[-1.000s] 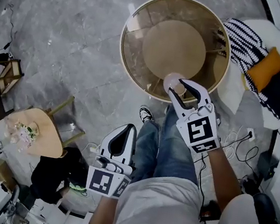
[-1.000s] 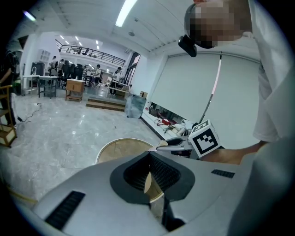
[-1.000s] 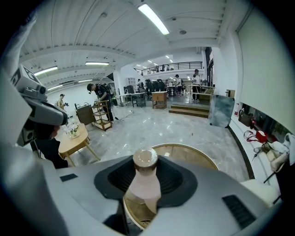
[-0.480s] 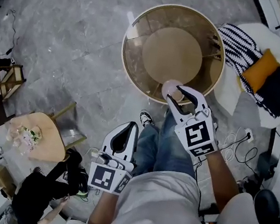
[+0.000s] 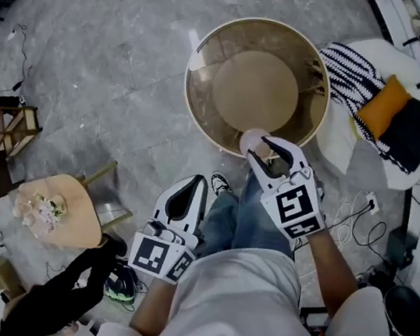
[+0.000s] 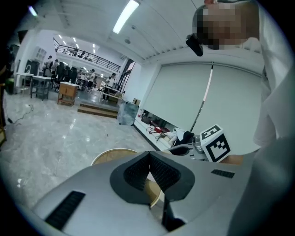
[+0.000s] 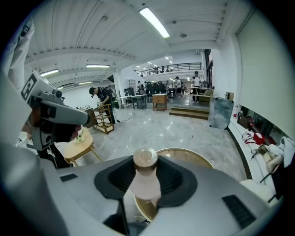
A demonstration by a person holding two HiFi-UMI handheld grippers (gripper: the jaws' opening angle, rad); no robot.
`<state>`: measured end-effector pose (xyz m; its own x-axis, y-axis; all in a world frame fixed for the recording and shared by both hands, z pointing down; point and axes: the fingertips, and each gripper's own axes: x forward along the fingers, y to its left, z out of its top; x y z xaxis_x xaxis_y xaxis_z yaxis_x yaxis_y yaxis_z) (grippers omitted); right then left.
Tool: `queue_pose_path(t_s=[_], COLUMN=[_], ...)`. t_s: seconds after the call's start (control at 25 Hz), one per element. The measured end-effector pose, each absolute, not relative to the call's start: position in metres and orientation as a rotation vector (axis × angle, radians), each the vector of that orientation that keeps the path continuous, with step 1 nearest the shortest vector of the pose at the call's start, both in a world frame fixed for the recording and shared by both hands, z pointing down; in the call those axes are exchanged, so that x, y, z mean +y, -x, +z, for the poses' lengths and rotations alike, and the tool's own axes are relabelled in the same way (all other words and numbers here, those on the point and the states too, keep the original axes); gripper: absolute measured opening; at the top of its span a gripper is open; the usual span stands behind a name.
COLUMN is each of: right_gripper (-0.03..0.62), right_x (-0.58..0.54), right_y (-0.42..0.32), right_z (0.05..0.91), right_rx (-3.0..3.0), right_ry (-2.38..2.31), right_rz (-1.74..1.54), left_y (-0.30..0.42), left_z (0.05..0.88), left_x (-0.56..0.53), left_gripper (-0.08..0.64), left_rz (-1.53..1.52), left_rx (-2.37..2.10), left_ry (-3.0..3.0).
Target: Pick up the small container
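Shifted nearer near rim of round glass tabletop (image 5: 205, 83): small pale bottle (image 5: 252, 140), clenched between fingers (image 7: 115, 177) of right gripper (image 5: 262, 149). Left gripper (image 6: 148, 161): fingers pressed together, empty, beside thigh (image 5: 221, 220).

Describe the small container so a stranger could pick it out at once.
Find the round glass-topped table on the grey marble floor; at its near edge is the right hand-held gripper. Clamped between its jaws is the small container, a pale pinkish bottle with a round cap; the left hand-held gripper holds nothing.
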<state>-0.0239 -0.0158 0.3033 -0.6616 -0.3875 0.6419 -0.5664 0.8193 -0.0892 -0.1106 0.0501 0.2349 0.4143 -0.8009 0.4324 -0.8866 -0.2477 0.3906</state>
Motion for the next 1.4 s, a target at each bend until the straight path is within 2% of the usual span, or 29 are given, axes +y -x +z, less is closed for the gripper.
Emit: queue_pose_path(t_s=[1.4], right_gripper=[0.147], right_x=[0.035], right_y=[0.012], right_z=[0.203], right_rx=[-2.418], right_ry=[-0.795], right_rz=[0.368], left_y=[0.094], left_z=[0.158], left_x=[0.066], left_gripper=[0.017], left_rz=[0.121], left_rx=[-1.361], left_ry=[-2.286])
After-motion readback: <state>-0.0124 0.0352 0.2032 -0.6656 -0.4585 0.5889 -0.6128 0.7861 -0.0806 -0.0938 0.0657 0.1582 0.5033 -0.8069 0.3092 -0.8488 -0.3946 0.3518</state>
